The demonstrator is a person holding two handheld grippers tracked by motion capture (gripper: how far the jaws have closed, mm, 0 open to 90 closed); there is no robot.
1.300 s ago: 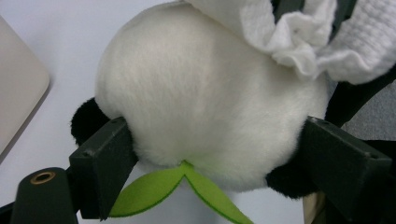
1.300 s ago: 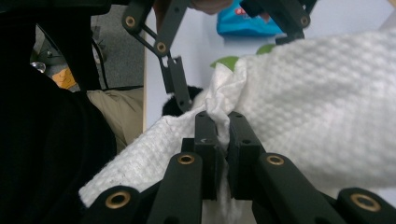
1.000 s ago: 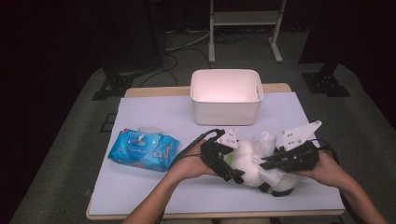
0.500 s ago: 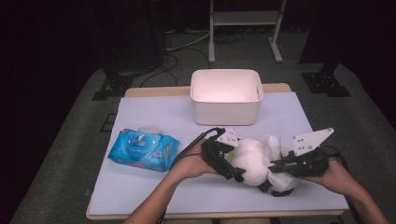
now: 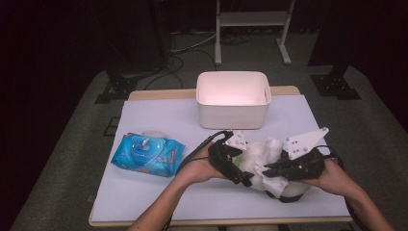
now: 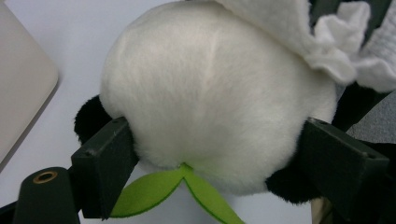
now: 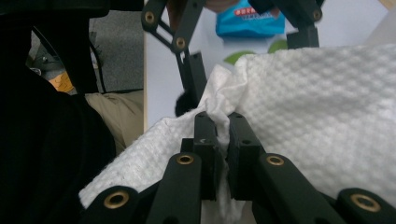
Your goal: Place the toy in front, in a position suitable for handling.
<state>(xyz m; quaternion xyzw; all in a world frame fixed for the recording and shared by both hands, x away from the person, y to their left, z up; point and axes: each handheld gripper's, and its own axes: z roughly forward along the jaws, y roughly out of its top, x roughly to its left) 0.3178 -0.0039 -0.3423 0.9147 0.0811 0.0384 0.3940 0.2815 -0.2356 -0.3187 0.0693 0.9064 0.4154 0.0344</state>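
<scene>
The plush panda (image 5: 269,166) sits on the near right part of the table (image 5: 159,115), in front of the white bin (image 5: 233,98). The left gripper (image 5: 235,166) grasps it from the left: in the left gripper view its two black jaws stand wide and press into either side of the round white plush body (image 6: 215,98), with a green leaf (image 6: 187,189) showing just below. The right gripper (image 5: 269,169) comes in from the right, its jaws clenched on a fold of the white textured wipe (image 7: 317,116), which drapes over the top of the panda. A blue wipes pack (image 5: 146,154) lies well apart at the left.
</scene>
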